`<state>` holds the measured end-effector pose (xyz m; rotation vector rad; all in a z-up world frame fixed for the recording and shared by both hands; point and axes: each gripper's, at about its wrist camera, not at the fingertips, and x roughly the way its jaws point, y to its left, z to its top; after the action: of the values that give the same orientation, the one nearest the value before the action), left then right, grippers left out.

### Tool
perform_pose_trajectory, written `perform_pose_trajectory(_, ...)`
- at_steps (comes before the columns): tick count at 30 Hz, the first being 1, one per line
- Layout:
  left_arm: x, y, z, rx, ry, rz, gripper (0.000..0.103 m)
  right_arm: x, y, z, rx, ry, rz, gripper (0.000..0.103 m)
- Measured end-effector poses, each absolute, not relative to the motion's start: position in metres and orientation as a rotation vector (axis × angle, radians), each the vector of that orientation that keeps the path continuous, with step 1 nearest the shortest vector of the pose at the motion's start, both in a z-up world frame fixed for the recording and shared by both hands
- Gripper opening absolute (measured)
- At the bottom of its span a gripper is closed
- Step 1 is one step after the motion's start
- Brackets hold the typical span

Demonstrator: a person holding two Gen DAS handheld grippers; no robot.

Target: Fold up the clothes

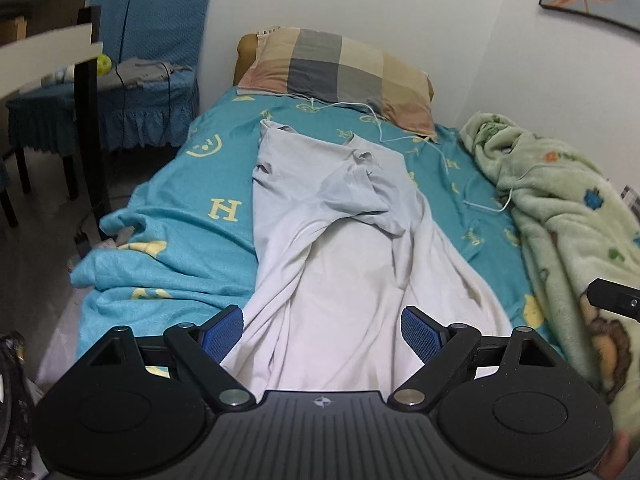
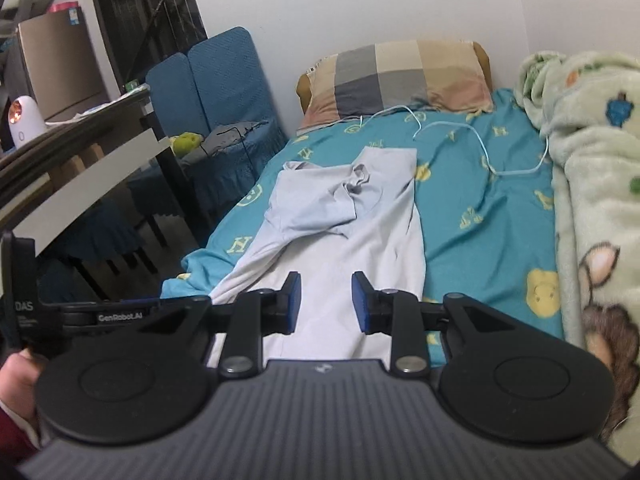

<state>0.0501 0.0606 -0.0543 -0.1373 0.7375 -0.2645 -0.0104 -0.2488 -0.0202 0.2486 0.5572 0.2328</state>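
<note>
Bed sheet [image 1: 188, 200] under pale shirt [image 1: 340, 240]; left gripper [image 1: 322, 334] fingers wide apart, right gripper [image 2: 325, 302] fingers half-spread, both empty

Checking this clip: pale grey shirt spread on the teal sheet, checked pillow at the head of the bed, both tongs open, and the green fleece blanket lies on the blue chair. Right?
Not quite: the green fleece blanket lies on the bed along the wall side, beside the shirt, not on the blue chair. The right wrist view shows it. The rest stands: checked pillow, left tongs and right tongs open.

A pale grey shirt [image 1: 340, 240] lies on a teal sheet [image 1: 192, 208] with yellow letters; the pillow [image 1: 340, 72] is checked beige-and-grey.
</note>
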Motion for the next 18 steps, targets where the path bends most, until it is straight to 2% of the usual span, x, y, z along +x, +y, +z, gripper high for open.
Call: perform_pose_trajectory(18,0.054,0.060,-0.048,-0.047,0.807,-0.189,0.088,-0.011,-0.260,-0.032,0.255,0.576,0.263,0.031)
